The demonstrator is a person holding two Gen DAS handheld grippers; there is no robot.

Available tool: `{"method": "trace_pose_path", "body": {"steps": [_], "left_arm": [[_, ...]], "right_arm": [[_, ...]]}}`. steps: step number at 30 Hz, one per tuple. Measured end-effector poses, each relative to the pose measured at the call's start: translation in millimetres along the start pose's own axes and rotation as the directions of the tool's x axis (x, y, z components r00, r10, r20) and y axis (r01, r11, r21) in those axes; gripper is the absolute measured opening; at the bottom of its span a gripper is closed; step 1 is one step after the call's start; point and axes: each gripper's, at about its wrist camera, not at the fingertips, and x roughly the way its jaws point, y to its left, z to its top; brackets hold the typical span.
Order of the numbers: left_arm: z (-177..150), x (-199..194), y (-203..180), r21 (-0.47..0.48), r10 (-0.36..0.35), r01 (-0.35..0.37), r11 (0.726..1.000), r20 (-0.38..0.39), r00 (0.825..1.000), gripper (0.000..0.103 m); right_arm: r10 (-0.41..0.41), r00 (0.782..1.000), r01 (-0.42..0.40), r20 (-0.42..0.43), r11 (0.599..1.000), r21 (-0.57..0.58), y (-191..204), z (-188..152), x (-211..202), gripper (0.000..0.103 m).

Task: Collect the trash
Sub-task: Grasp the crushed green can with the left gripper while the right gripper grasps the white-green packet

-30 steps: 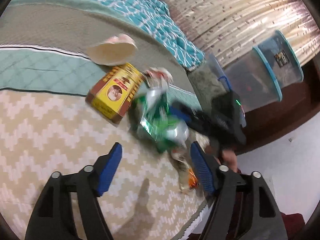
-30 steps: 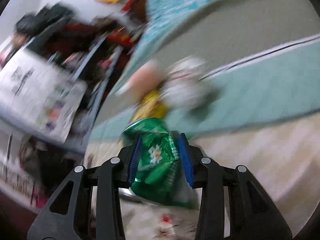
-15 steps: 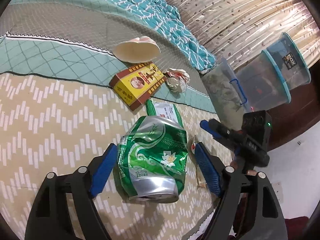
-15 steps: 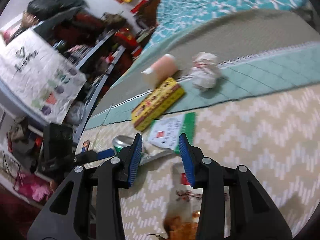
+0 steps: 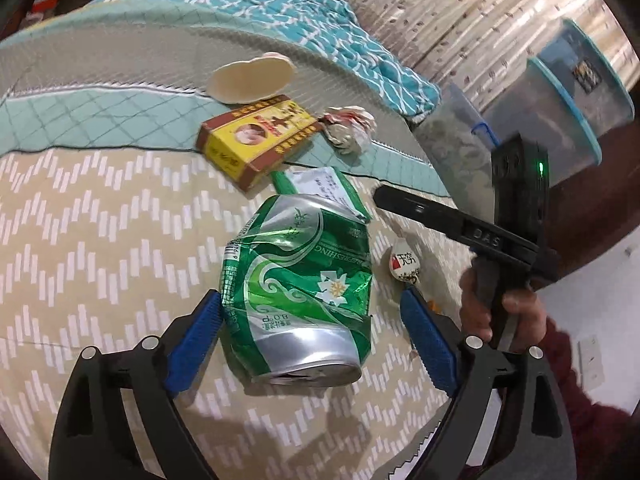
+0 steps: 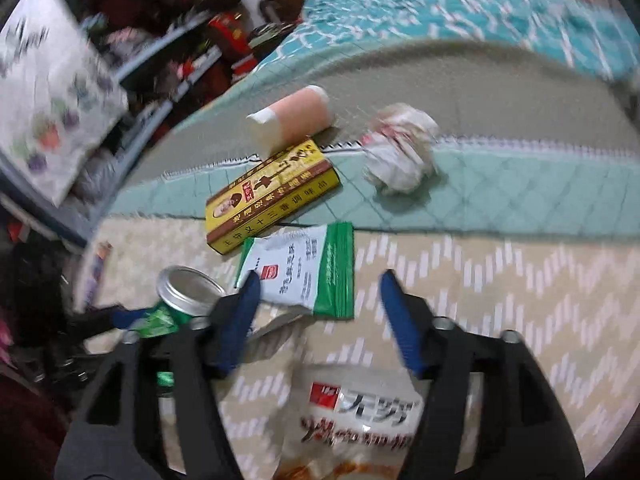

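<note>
A crushed green can (image 5: 298, 292) lies on the zigzag bedspread (image 5: 100, 240) between the jaws of my open left gripper (image 5: 310, 334); the left pad is at its side, the right pad apart. The can also shows in the right wrist view (image 6: 180, 300). My right gripper (image 6: 320, 316) is open and empty above a white snack bag (image 6: 360, 412), with a green-white sachet (image 6: 308, 268) just ahead. A yellow box (image 6: 268, 196), a pink paper cup (image 6: 292, 120) and a crumpled wrapper (image 6: 400, 148) lie farther back.
Clear plastic bins (image 5: 560, 112) stand beyond the bed's right edge, by a striped curtain (image 5: 460, 8). A cluttered shelf and a printed bag (image 6: 52, 92) are off the bed's left side. A teal patterned quilt (image 6: 440, 8) lies at the back.
My right gripper let go of the green can and opened wider, moving back over the snack bag. My left gripper moved in around the can now lying on the bedspread.
</note>
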Motion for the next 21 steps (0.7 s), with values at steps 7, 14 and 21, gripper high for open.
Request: {"method": "trace_pose_path", "body": {"steps": [7,14,21], "left_arm": [[0.7,5.1,1.8,-0.041,-0.004,0.004,0.999,-0.010,1.000,0.087],[-0.5,5.7,9.8,-0.074,-0.019,0.018,0.997,-0.019,1.000,0.088],[12.6,-3.9,21.0,-0.081,-0.045,0.047,0.996,0.027,0.999,0.065]], "right_arm": [[-0.072,0.992,0.061,-0.108,0.993,-0.102,23.9,13.0,33.7,0.073],[-0.161,0.985,0.140,-0.068,0.961,-0.239,31.6,-6.2,26.7,0.031],[-0.162,0.987,0.163,0.020,0.974,-0.155,15.5,-11.0,2.4,0.014]]}}
